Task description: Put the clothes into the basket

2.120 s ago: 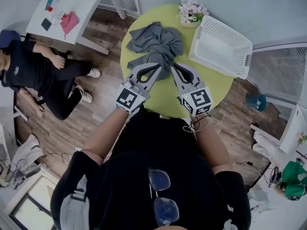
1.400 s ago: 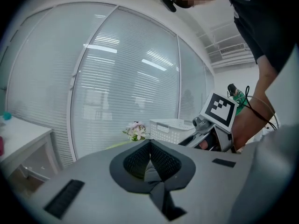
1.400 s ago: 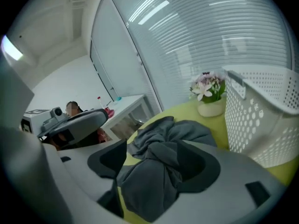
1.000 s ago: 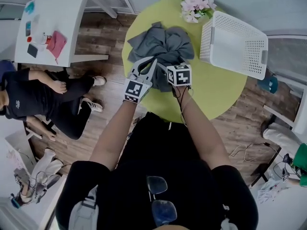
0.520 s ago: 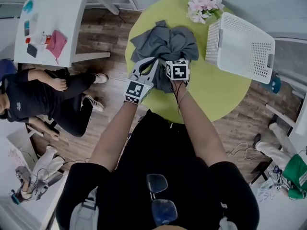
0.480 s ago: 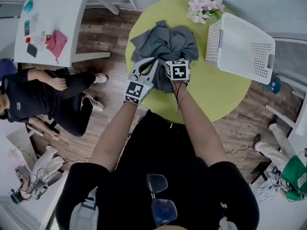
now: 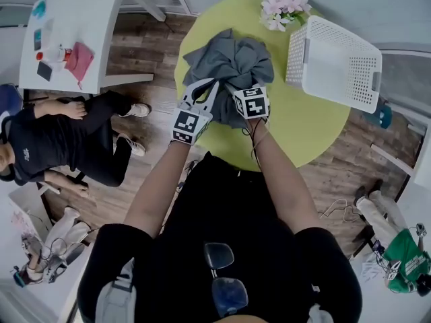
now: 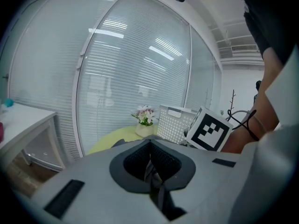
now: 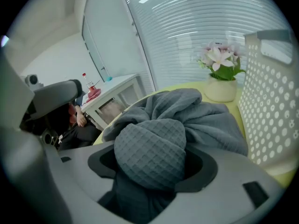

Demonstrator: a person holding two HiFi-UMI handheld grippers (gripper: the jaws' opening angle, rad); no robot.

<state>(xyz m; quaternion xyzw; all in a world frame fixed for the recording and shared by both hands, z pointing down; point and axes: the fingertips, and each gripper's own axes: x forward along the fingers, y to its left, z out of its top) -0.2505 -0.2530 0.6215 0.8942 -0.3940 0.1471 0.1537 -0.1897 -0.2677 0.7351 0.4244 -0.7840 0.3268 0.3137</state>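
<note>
A heap of grey clothes [image 7: 229,59] lies on the round green table [image 7: 296,123]. The white perforated basket [image 7: 335,62] stands to its right, tipped on its side. At the heap's near edge, my left gripper [image 7: 210,86] is shut, with a thin fold of grey cloth [image 8: 154,178] pinched between its jaws [image 8: 150,143]. Beside it, my right gripper [image 7: 234,89] sits on the heap. Its jaws [image 9: 152,143] are closing, and a thick bunch of waffle-knit cloth [image 9: 149,153] fills the space between them. The basket wall [image 9: 273,101] stands close on the right.
A pot of pink flowers [image 7: 283,5] stands at the table's far edge, between the clothes and the basket. A person [image 7: 60,140] sits on the wooden floor at the left beside a white desk [image 7: 74,25].
Both grippers came forward from the table's near edge onto the grey heap. The right one turned and sank into the cloth. The person on the floor shifted.
</note>
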